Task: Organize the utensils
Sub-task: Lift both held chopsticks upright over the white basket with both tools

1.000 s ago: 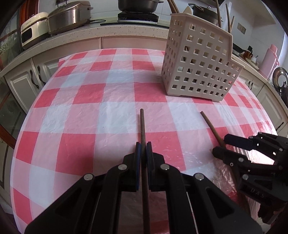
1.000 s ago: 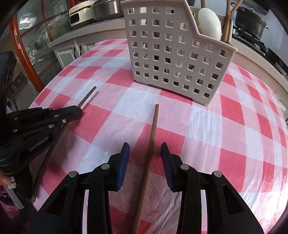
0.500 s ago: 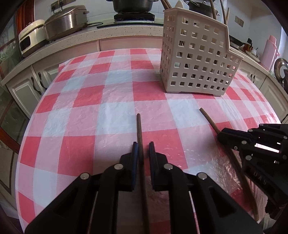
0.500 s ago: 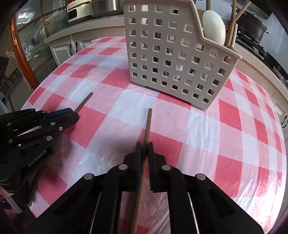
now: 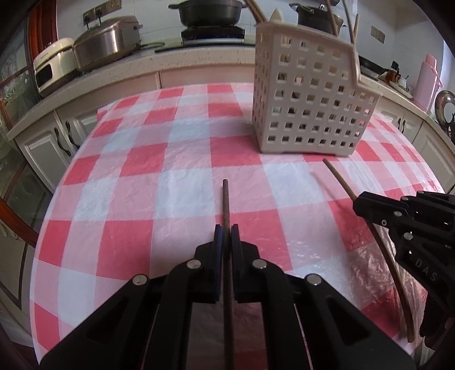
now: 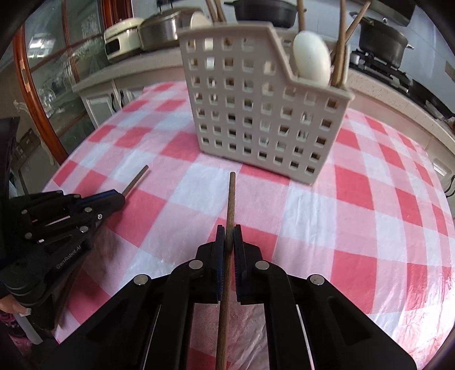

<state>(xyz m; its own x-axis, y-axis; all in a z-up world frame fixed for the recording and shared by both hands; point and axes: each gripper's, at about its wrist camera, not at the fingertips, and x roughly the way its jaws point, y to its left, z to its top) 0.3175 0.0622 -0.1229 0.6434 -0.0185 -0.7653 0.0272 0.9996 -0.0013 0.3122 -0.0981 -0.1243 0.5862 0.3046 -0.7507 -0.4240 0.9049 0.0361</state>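
Your left claw (image 5: 226, 234), low in the centre of its own view, is clamped on a dark chopstick (image 5: 226, 205) that runs straight up the frame, its far tip over the red-and-white cloth (image 5: 182, 187) on the bench. Your right claw (image 6: 228, 233), likewise at bottom centre of its view, grips a lighter brown chopstick (image 6: 231, 199) between its blue pads (image 6: 219, 242), the tip pointing toward the basket (image 6: 256, 113). Seen from the left wrist, the right claw sits at the right edge; from the right wrist, the left claw sits at the left edge. Farther up, the perforated beige basket stands on the cloth, already holding a white spoon (image 6: 311, 57) and several sticks. Beyond, the kitchen counter carries pots (image 5: 209, 12) and cookers (image 5: 106, 42).
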